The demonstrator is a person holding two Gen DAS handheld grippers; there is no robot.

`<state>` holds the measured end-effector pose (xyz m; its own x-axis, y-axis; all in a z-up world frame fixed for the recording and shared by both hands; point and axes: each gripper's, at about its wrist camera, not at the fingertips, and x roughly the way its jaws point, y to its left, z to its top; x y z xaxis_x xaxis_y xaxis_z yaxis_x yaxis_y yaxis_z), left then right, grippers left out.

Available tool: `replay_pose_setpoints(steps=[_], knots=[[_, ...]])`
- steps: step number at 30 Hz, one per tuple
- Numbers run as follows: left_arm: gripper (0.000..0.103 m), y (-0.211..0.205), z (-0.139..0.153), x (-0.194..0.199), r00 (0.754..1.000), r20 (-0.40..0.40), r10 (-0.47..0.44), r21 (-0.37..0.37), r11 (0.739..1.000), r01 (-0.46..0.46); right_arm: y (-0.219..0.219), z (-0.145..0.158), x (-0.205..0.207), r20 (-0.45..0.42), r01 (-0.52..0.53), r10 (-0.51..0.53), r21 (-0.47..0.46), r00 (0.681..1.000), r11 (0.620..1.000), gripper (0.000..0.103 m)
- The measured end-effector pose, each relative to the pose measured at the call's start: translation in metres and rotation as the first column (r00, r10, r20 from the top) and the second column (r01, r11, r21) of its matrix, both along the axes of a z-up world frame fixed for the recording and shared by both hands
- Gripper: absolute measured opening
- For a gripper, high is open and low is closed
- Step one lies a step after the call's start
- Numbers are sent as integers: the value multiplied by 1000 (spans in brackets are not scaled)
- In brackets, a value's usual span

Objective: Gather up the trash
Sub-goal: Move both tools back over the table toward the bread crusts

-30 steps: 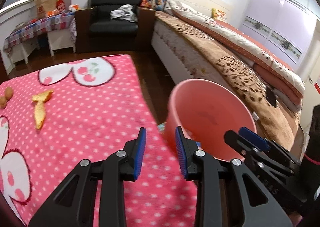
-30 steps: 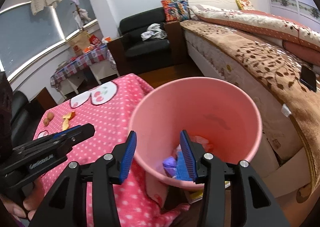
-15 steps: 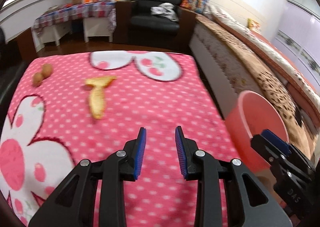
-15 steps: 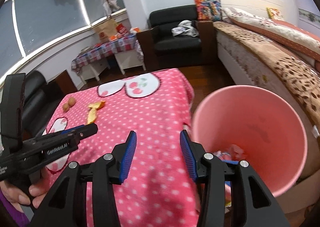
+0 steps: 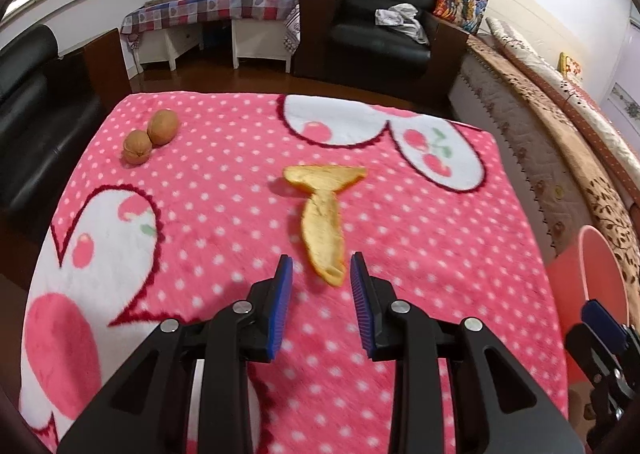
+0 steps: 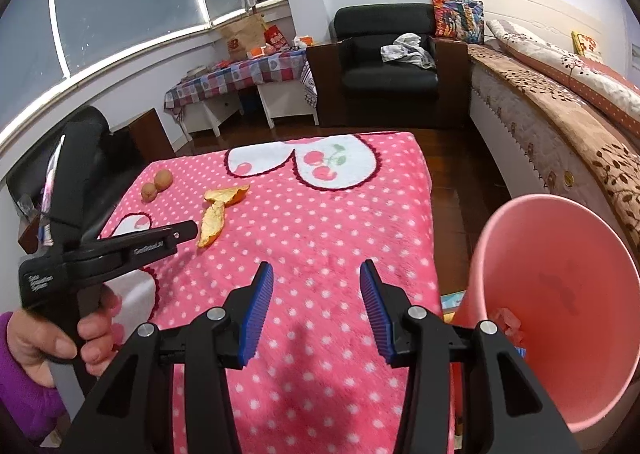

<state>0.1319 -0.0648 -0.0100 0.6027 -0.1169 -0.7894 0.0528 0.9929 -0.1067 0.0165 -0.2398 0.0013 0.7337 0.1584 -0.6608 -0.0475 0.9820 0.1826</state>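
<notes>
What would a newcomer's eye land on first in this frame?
Probably the bright pink polka-dot blanket filling the middle, with a long orange peel lying on it just ahead of the open left hand-held gripper. Next, the two brown walnut-like balls touching each other near the blanket's far left corner. Then the pink bin off the blanket's right edge, beside the empty, open right hand-held gripper.

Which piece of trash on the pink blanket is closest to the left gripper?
The orange peel: its near tip lies just ahead of the left gripper, while the two walnuts sit at the blanket's far left.
</notes>
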Motion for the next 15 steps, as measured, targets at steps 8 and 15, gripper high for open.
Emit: replay_pose_setpoints(steps=[8,15], knots=[[30,2,-14,25,1000,-25,5,7,1000,-5,11,-7,24,-24,-17,17,-21,1000,1000,44],[30,-7,-20,33,999,-28,-28,5,1000,28,24,-14,45,-44,-44,42,-45,998,998,44]])
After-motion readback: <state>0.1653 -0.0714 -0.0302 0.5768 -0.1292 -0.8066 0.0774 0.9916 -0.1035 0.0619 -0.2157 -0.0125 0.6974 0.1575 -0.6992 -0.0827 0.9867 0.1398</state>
